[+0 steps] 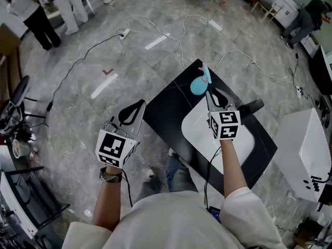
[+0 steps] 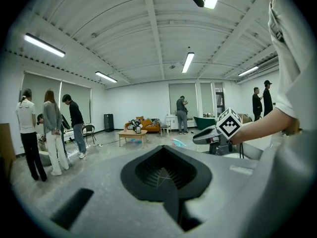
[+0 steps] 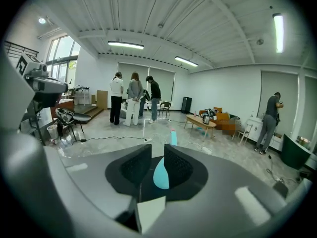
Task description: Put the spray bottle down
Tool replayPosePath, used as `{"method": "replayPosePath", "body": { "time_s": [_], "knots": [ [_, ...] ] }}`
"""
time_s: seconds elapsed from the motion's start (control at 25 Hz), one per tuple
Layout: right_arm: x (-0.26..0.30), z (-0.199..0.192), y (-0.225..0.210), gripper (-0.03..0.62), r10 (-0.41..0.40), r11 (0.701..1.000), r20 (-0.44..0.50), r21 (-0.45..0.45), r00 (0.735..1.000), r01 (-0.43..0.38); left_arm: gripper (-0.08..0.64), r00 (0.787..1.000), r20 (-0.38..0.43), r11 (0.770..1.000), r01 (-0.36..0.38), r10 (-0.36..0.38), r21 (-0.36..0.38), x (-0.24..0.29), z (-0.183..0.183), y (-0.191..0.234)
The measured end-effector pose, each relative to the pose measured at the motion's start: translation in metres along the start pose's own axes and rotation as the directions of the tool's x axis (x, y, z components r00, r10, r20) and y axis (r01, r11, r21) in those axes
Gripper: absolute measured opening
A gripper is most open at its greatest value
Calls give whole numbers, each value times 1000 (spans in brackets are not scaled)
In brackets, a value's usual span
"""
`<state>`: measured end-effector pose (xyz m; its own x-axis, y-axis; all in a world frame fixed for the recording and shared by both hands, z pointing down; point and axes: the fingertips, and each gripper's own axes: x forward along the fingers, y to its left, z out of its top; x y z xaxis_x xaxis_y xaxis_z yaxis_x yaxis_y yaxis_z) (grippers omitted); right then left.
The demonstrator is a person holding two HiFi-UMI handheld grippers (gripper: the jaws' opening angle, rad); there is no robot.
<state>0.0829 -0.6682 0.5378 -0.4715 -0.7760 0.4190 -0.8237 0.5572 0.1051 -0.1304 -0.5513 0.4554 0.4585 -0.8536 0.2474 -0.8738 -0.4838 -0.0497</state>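
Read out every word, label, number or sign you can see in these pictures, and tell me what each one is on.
No legible words or numbers in any view.
Left marker cube: black-and-white square pattern, no letters.
Right marker cube: the same kind of pattern, no letters.
White box: small black marks, too small to read.
Red floor mark: a tick shape, not text.
Spray bottle: no label visible.

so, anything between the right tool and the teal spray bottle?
Nothing visible. The teal plastic spray bottle sits on the black table just beyond the right tool, seen through its jaw gap.
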Motion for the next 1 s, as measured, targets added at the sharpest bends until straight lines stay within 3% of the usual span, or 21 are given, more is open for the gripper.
{"method": "replayPosePath", "body": {
  "time_s": [0.28, 1.0],
  "knots": [
    [-59, 30, 23, 6, -27, 999, 80, -17, 996, 28, 5, 999, 40, 999, 14, -15, 33, -22, 19, -11],
    [-188, 94, 100, 6, -16, 986, 214, -160, 977, 51, 5, 985, 133, 987, 89, -107, 132, -76, 61, -43]
  ]
}}
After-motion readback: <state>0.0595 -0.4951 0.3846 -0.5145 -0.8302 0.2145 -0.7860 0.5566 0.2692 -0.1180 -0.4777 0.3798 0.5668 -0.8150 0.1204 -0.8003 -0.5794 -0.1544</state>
